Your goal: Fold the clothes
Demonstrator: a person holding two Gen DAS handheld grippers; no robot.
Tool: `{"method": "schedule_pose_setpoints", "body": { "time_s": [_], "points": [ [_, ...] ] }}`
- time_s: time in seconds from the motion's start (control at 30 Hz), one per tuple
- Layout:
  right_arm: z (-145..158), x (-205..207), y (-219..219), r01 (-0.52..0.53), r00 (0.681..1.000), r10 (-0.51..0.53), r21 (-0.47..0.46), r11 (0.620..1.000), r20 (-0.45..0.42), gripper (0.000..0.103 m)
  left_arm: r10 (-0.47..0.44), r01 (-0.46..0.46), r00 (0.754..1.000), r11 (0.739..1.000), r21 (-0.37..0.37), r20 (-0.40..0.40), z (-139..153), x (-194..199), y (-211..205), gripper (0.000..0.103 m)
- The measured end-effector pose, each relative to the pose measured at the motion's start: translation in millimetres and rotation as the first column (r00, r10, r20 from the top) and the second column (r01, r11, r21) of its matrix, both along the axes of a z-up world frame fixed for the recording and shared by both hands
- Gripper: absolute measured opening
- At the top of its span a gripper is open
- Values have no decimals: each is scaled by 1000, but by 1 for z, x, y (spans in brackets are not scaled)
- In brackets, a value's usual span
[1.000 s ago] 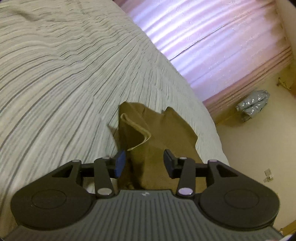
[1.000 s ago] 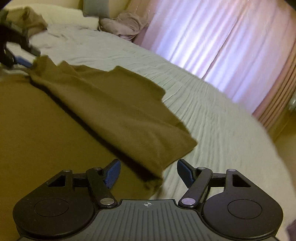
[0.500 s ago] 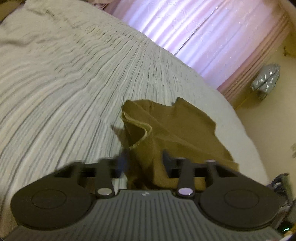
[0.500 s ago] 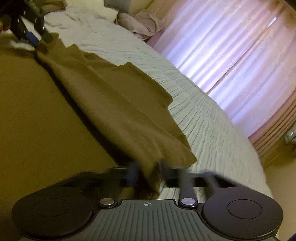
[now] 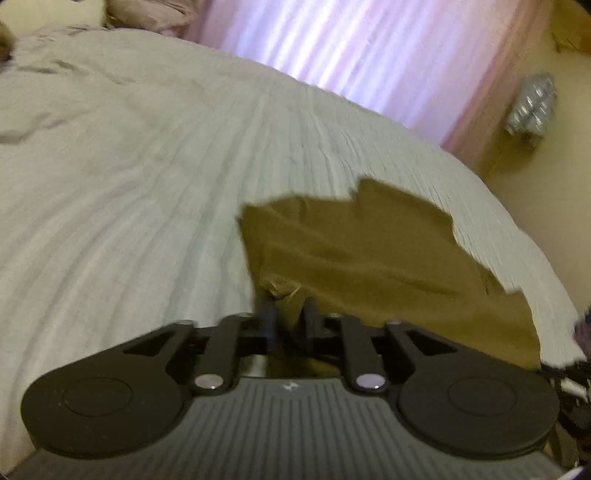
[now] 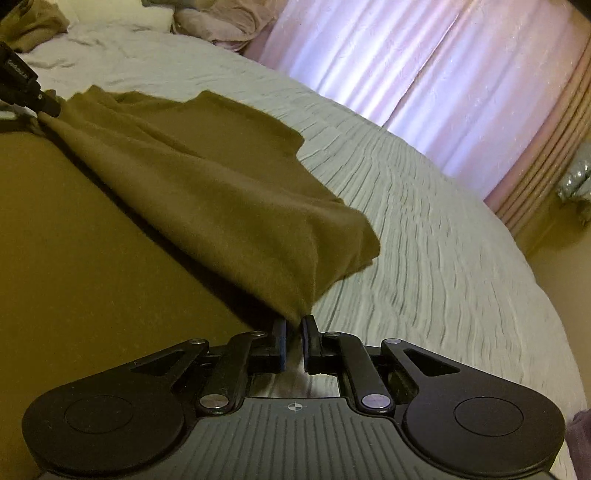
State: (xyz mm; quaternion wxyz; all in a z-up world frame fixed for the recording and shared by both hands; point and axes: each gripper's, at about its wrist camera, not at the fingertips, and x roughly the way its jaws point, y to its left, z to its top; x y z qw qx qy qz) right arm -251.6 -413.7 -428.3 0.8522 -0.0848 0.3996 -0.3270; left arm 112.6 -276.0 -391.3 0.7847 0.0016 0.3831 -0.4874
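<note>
An olive-brown garment (image 6: 207,177) lies spread over the striped pale bedspread (image 6: 424,240). In the right wrist view my right gripper (image 6: 293,328) is shut on a lifted corner of the garment, with the cloth rising from its tips toward the far left. There the left gripper (image 6: 40,107) pinches the garment's other end. In the left wrist view the left gripper (image 5: 290,314) is shut on a bunched edge of the same garment (image 5: 369,251), which stretches away to the right across the bedspread (image 5: 129,206).
Pink curtains (image 6: 406,74) hang behind the bed. Pillows and crumpled clothes (image 6: 221,22) lie at the head of the bed. A shiny silver bag (image 5: 532,107) sits on the floor by the wall at right. The bed edge drops off on the right.
Both grippers went from open to shut, each pinching the garment. The cloth edge has lifted off the bed between them, and both views have tilted upward.
</note>
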Motion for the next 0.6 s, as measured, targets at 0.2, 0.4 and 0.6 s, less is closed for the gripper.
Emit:
{"method": "schedule_pose_setpoints", "body": {
  "time_s": [0.2,0.4,0.6],
  "points": [
    [47,-33,-8,29,977,-55,132,991,204,73,-16,18,997,999,-31,70,29,-2,8,14],
    [33,-8,-41,57,961,-123,260,964,248,30,-192,188,979,980,58,74,5,-25,-49,11],
    [20,18,-75,76,939,-196,385,920,282,30,-158,154,986,985,74,54,-5,-9,-51,3]
  ]
}}
